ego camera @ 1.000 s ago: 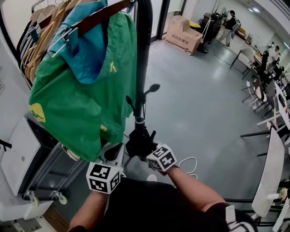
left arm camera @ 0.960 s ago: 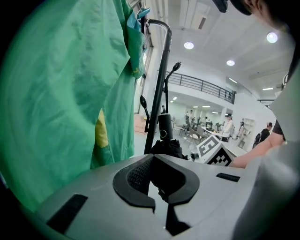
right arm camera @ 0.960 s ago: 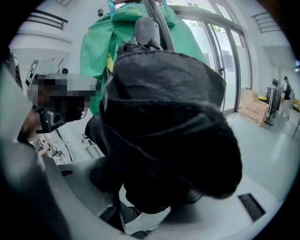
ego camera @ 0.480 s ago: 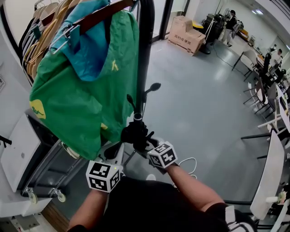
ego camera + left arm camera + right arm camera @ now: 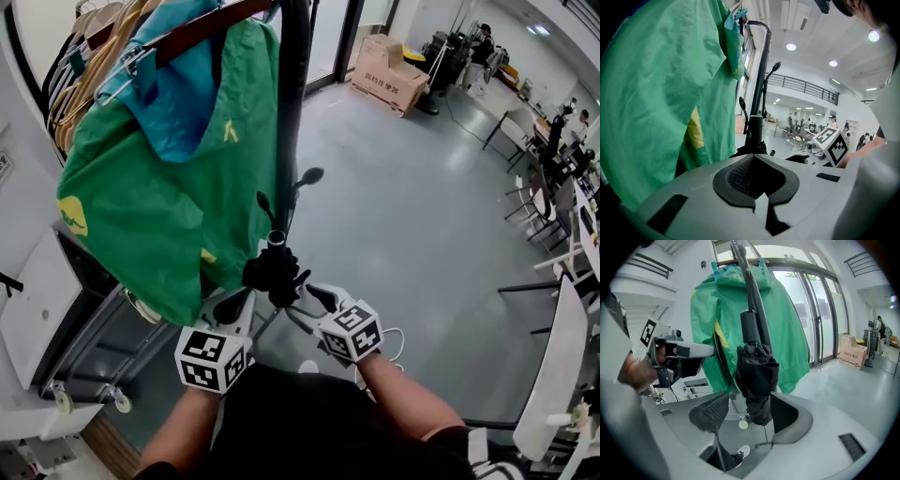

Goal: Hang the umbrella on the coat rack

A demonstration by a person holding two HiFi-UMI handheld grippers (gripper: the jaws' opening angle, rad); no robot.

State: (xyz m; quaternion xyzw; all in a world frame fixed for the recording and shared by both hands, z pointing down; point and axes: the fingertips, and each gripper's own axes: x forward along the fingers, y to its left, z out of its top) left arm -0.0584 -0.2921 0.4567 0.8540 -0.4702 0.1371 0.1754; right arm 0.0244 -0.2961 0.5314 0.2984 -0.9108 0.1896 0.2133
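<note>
Grey floor [image 5: 412, 216] spreads under you through an open office hall. At far left, wooden hangers [image 5: 89, 66] crowd a rail, and a green jacket [image 5: 159, 197] with a teal lining hangs from one of them, draping down beside the coat rack [image 5: 291, 112].

Your left gripper [image 5: 236, 305] sits low, just beside the jacket's hem. Its jaws are closed together with nothing between them, and it points towards the rack's black pole.

The umbrella [image 5: 272, 274], black and folded, hangs close against that pole, below two curved hooks. What exactly it hangs from you cannot make out.

Your right gripper [image 5: 314, 305] is just to the right of the umbrella with its jaws spread wide. In the right gripper view the umbrella's lower end dangles in the gap between them: the left pad stands clear of it and the right pad is just beside the fabric, not pressing on it.

Further right and back, cardboard boxes [image 5: 389, 70] stand near the glass doors. Chairs and tables [image 5: 562, 197] line the right edge of the hall.
</note>
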